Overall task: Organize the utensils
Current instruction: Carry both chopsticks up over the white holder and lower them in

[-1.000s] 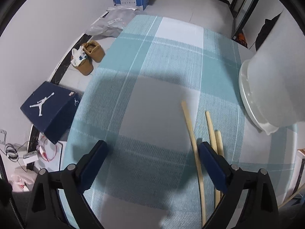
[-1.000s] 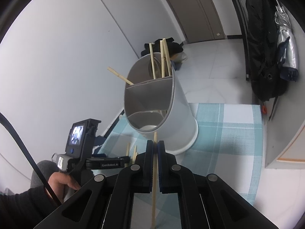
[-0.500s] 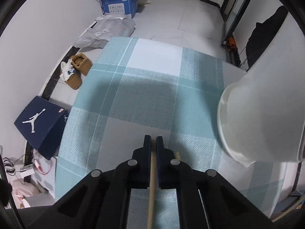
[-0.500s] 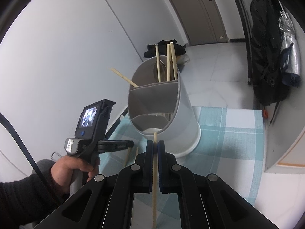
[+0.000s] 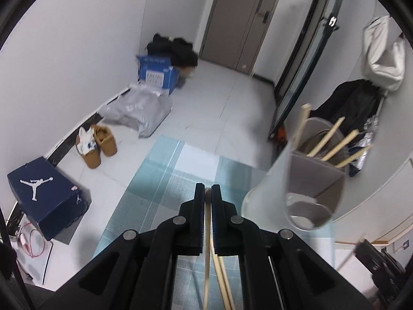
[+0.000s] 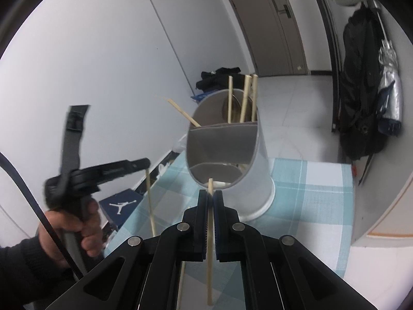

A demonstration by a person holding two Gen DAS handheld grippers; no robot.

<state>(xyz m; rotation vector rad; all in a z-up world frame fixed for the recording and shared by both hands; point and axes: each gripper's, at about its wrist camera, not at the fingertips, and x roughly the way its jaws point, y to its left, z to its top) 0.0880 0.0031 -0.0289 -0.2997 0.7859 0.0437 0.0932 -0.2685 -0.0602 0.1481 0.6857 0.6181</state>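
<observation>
Nearest the right wrist camera, the right black two-finger gripper (image 6: pixel 210 201) has its jaws closed tight on a pale wooden chopstick (image 6: pixel 209 245), which runs down between the pads and pokes out just above the fingertips. In the left wrist view the left black two-finger gripper (image 5: pixel 207 196) is likewise clamped on a second pale wooden chopstick (image 5: pixel 206 258), with only its tip showing between the pads and its length hanging below; from the right wrist view the same stick (image 6: pixel 150 201) dangles from that gripper above the table edge. Two loose wooden chopsticks (image 5: pixel 223 281) lie beneath the left gripper on the teal-and-white checked tablecloth (image 6: pixel 309 188). Just beyond both grippers stands the white cylindrical utensil holder with grey dividers (image 6: pixel 260 160), resting on the cloth; several chopsticks (image 6: pixel 245 98) stand in its far compartment, and one leans out over the left rim. Farther off on the floor are a navy shoebox with a white jumping figure (image 5: pixel 46 196), tan shoes (image 5: pixel 103 144) and a blue cardboard box (image 5: pixel 157 73).
</observation>
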